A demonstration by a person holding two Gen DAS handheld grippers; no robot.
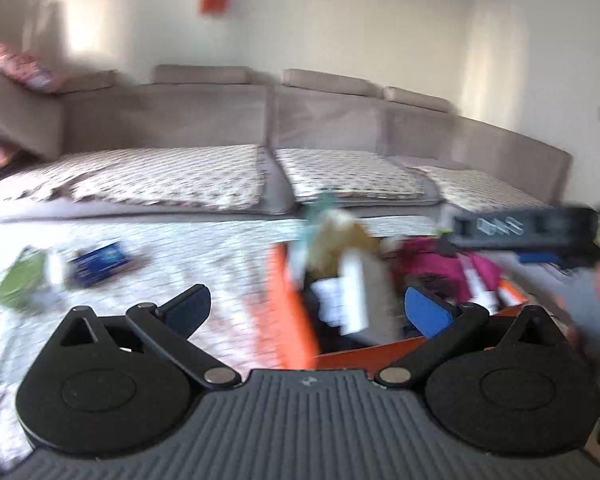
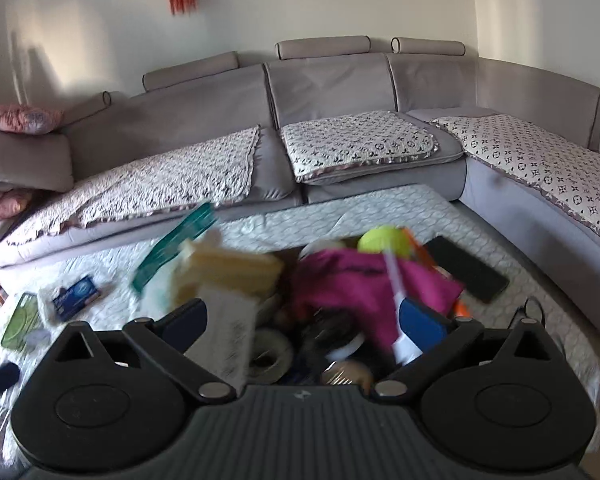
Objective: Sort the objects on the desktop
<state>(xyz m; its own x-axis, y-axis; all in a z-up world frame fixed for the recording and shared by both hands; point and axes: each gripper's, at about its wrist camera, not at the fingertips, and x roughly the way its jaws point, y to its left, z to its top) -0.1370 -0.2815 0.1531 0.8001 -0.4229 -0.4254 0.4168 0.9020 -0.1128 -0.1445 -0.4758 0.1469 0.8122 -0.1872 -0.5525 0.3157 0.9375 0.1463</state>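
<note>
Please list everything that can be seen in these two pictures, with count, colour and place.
orange box: one, on the table, full of things
magenta cloth: one, in the box
tennis ball: one, yellow-green, behind the cloth
yellow sponge: one, in the box, left
tape roll: one, pale, in the box
black phone: one, right of the box
blue packet: one, table left
green phone case: one, far left
sofa: one, grey, behind
left gripper: open
right gripper: open

table, quilted cover (image 2: 380, 208) | blue box (image 2: 76, 294) | green phone case (image 2: 20, 322) | black phone (image 2: 466, 268)
</note>
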